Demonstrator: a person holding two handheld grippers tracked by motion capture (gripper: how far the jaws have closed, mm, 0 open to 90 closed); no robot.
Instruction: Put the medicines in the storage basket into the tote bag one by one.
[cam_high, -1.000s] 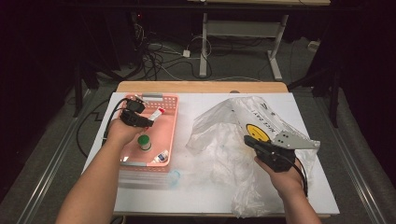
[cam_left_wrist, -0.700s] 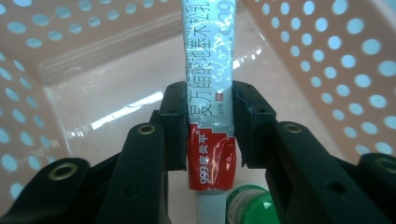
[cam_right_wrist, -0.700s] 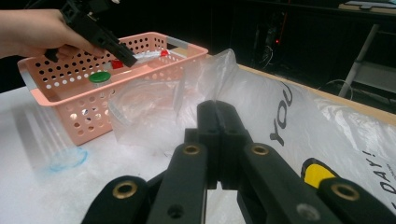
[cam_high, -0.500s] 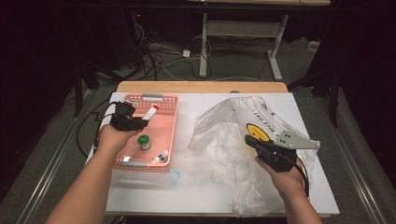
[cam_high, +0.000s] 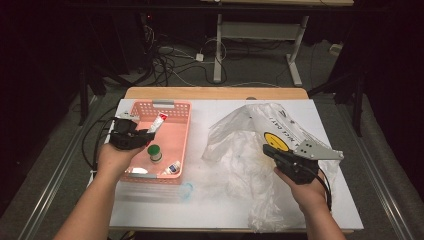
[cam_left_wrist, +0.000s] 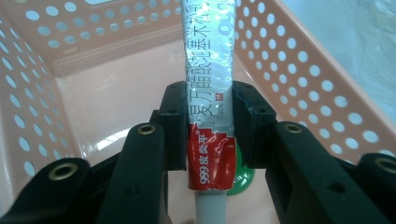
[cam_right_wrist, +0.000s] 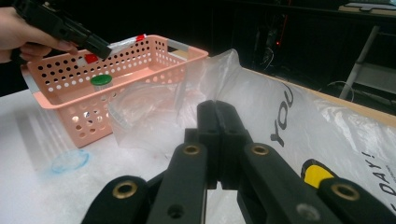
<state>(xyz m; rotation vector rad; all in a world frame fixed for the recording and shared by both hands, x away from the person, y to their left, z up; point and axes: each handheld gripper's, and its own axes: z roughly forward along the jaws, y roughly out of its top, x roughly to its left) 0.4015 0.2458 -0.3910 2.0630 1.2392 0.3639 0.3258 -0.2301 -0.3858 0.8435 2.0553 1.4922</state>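
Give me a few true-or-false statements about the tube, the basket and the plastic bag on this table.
1. The left gripper holds a tube over the pink basket. True.
2. The right gripper stands wide open above the bag. False: its jaws are shut, pinching the clear plastic bag.
3. A green-capped bottle stands in the basket. True.
4. The bag lies inside the basket. False: it lies on the table, beside the basket.

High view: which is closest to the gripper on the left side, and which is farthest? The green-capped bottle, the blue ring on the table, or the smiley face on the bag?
From the left gripper:
1. Green-capped bottle, in the pink basket just below it.
2. Blue ring, on the table in front of the basket.
3. Smiley face, across on the plastic bag at right.
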